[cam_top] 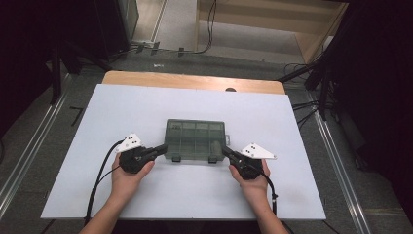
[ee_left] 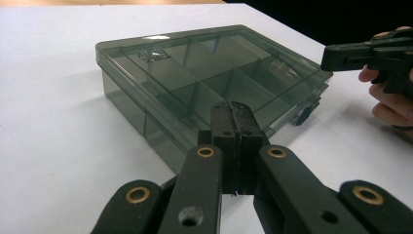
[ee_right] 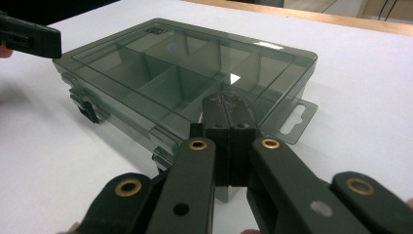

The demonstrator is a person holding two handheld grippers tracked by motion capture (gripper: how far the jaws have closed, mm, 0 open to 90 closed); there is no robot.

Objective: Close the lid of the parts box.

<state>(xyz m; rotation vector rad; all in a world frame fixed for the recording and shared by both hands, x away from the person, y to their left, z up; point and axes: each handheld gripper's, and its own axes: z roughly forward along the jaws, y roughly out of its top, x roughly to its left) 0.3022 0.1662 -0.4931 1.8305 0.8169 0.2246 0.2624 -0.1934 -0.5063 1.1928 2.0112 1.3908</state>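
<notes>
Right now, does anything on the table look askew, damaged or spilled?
Nothing stands out. The smoky plastic compartment box lies flat and square on the white table, lid shut, with no cracks or spills showing. Both grippers, left and right, sit shut at its front corners.

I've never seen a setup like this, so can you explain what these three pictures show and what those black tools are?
A person sits at a white table holding a hand tool with two black jaws in each hand. The overhead picture looks down from above: the left gripper and right gripper point at the near corners of a smoky plastic compartment box, lid closed. The other two pictures come from cameras riding on each tool, looking along its jaws. Both pairs of jaws are shut and hold nothing.
</notes>
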